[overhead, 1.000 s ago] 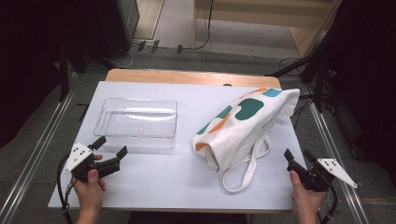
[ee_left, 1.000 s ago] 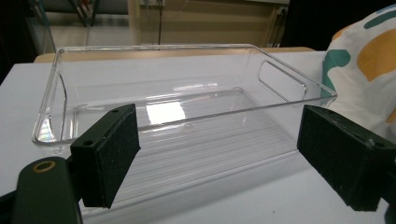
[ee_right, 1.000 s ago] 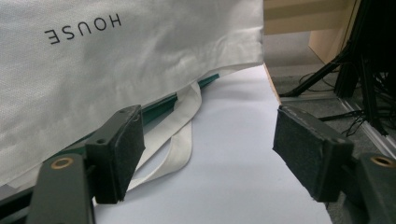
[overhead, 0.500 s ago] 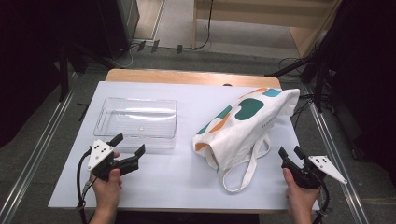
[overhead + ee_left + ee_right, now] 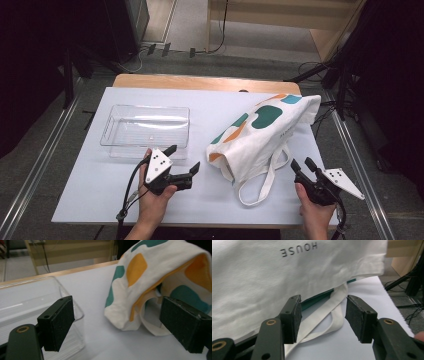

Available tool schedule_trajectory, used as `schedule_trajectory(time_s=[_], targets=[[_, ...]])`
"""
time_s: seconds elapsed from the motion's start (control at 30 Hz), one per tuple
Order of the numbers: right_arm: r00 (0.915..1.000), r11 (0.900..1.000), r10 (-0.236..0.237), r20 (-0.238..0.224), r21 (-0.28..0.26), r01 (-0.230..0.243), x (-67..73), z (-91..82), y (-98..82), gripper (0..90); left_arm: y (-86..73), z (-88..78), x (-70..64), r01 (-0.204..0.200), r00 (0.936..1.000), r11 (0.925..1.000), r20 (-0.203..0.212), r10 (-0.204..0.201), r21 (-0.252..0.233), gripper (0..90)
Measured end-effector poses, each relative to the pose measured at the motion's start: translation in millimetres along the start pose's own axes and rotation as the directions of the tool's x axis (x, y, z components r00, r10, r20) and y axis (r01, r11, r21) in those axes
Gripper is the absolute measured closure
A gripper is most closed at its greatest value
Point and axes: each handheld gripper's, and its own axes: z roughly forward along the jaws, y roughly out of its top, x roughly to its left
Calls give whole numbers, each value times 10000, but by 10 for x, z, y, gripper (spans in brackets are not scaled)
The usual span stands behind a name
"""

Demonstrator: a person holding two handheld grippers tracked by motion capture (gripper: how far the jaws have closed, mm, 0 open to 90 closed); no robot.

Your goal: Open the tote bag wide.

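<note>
A white tote bag (image 5: 260, 132) with teal and orange patches lies on its side on the white table (image 5: 90, 195), mouth toward me, its strap loop (image 5: 265, 181) spread in front. My left gripper (image 5: 183, 158) hovers open between the clear box and the bag, pointing at the bag's mouth (image 5: 155, 262), and my left gripper (image 5: 122, 322) holds nothing. My right gripper (image 5: 301, 163) sits just right of the strap loop. Its jaws have just been closing and still stand apart. The strap (image 5: 329, 312) lies just beyond my right gripper (image 5: 322, 315), not pinched.
An empty clear plastic box (image 5: 107, 132) stands at the left middle of the table, close behind my left gripper, with its corner (image 5: 75, 312) by the left jaw. Metal rails run along both table sides. Cables lie on the floor beyond.
My left hand has moved right, from the table's front left to the gap between box and bag. My right gripper edged toward the strap and its jaws have narrowed.
</note>
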Motion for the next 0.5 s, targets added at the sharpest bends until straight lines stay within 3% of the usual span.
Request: schedule_trajectory(time_s=[0.1,0.2,0.23,0.27,0.33,0.4,0.5], targets=[[9999,10000,-88,-145,40,89,30,13,-10,492,4,48,-83,-108,9997,9999,201,107,54,134],[9969,9998,-62,-781,180,76,141,33,-43,567,-4,128,-233,-280,9984,9995,490,273,136,130],[9969,9998,-62,-781,180,76,141,33,-43,567,-4,128,-233,-280,9984,9995,490,273,136,130],[9907,9996,-50,-1357,279,89,213,45,-52,632,-6,159,-289,-418,9977,9990,536,409,160,130],[9871,9994,-94,-1597,303,144,244,56,-56,651,-4,180,-324,-476,9974,9987,549,466,175,127],[9714,9972,-399,-2340,525,536,418,121,-77,726,5,222,-384,-444,9966,9989,701,432,158,121],[9591,9952,-366,-2807,770,605,554,188,-93,769,22,265,-450,-599,9952,9979,796,577,250,91]])
